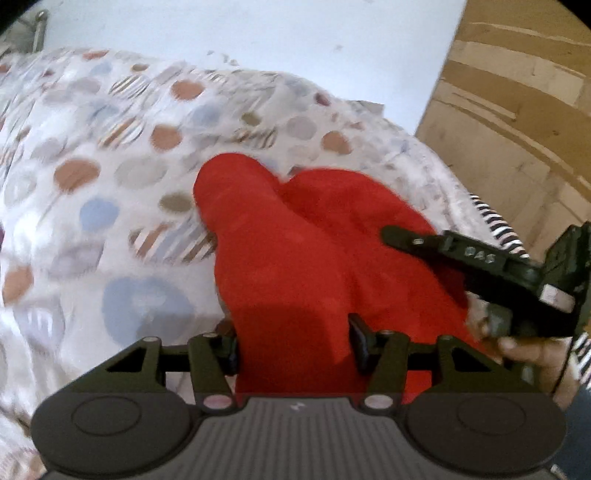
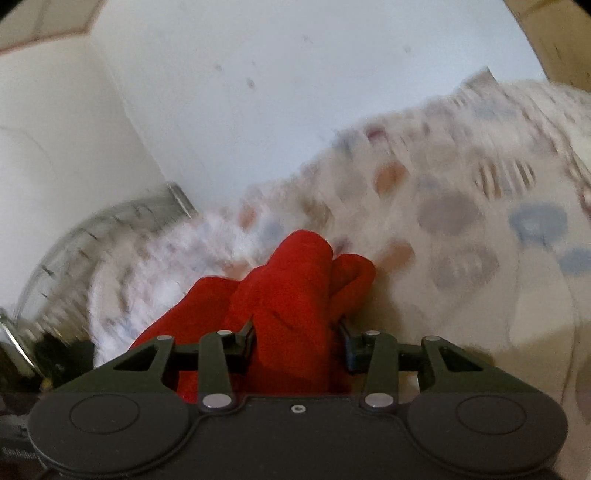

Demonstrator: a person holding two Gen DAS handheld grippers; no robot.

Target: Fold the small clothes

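At the far left of the left wrist view, the spotted bedsheet point(image 1: 92, 177) fills the frame from top to bottom, white with rust, blue and striped dots, smeared by blur. A metal rod point(image 1: 38, 31) pokes up in the upper left corner against the pale wall point(image 1: 240, 29). In the centre lies the red garment point(image 1: 295, 240), two rounded lobes bunched on the sheet, its near end running down between the pads of the left gripper point(image 1: 295, 347) at lower centre. The cloth fills the gap there and both pads touch it, so the jaws are partly closed and clamped on it. To the right, the right gripper point(image 1: 399, 234) reaches in over the garment's right lobe, with a hand point(image 1: 532, 350) and a striped sleeve point(image 1: 498, 225) behind it. A wooden panel point(image 1: 517, 110) takes the upper right corner.

In the right wrist view, a curved metal rail point(image 2: 74, 251) stands at the left edge before the wall point(image 2: 258, 92). At centre, the garment point(image 2: 291, 295) bunches up between the right gripper's point(image 2: 297, 339) fingers, which are partly closed and pinching it. The sheet point(image 2: 480, 221) spreads blurred across the right.
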